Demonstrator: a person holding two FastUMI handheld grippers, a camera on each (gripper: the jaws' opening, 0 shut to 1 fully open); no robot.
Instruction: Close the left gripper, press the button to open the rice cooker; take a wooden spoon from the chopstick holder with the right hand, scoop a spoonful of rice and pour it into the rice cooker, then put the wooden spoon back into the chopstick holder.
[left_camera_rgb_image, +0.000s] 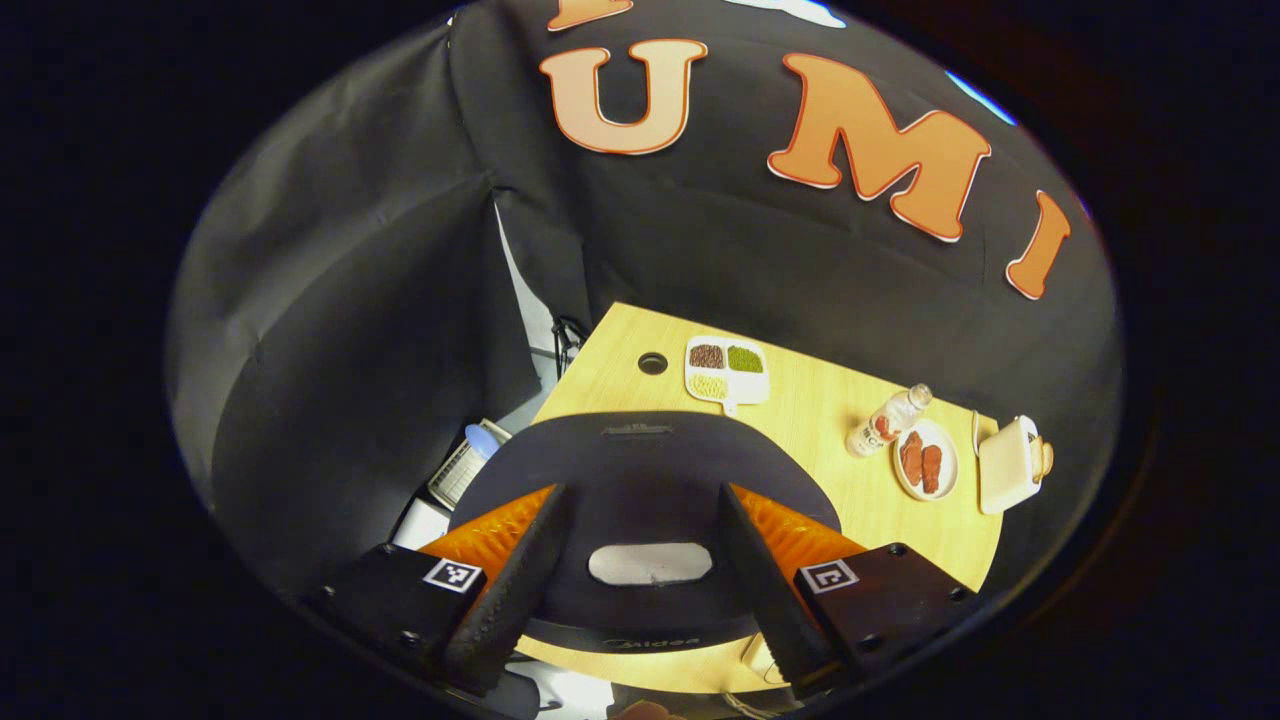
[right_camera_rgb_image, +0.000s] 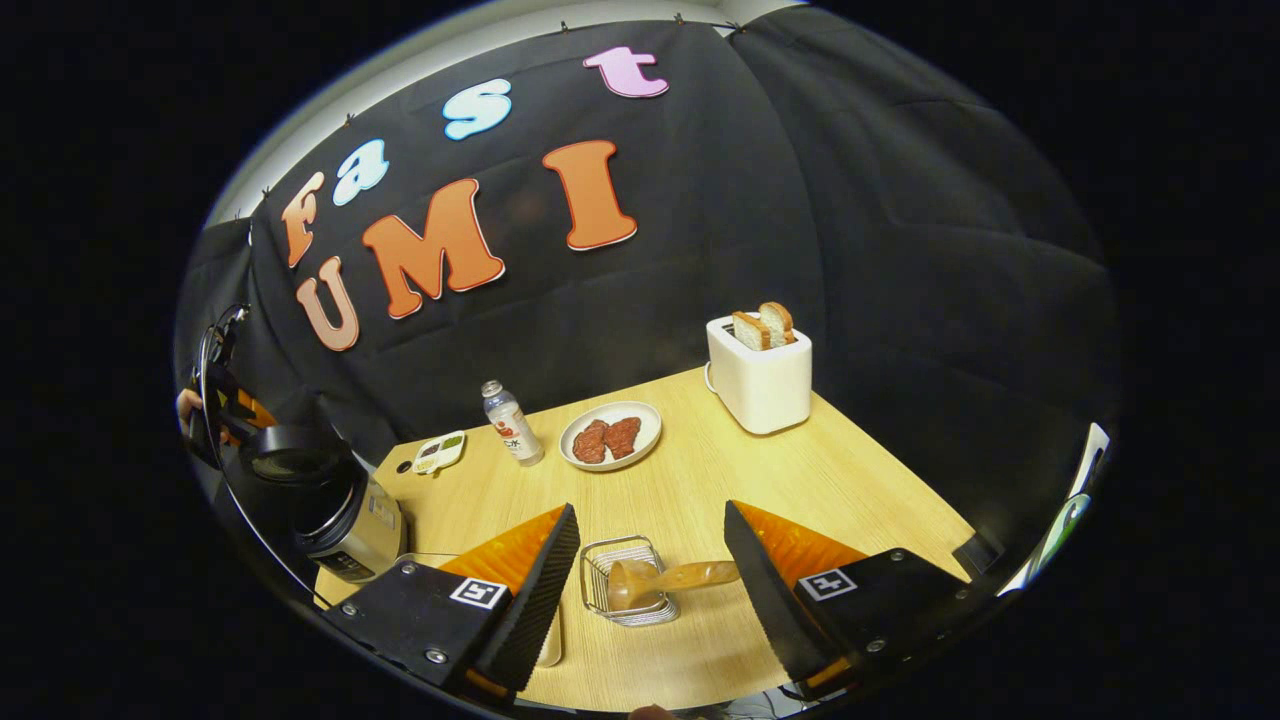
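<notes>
**Left gripper right over the cooker button**

The left gripper (left_camera_rgb_image: 635, 570) hangs released above the rice cooker (left_camera_rgb_image: 640, 470) – its pale button (left_camera_rgb_image: 650, 563) sits dead between the fingers. The right gripper (right_camera_rgb_image: 650, 575), also released, faces the wooden spoon (right_camera_rgb_image: 665, 580) in the chopstick holder (right_camera_rgb_image: 625, 580), handle pointing right.

toaster (right_camera_rgb_image: 762, 382) with bread, upper right of table | plate of meat (right_camera_rgb_image: 611, 435) centre | bottle (right_camera_rgb_image: 511, 423) left of plate | divided tray (right_camera_rgb_image: 438, 452) far left

Light wooden tabletop (right_camera_rgb_image: 800, 470) enclosed by draped black cloth wall (right_camera_rgb_image: 900, 250), pale ceiling strip (right_camera_rgb_image: 400, 60) seen at eleven o'clock, lit from above
</notes>
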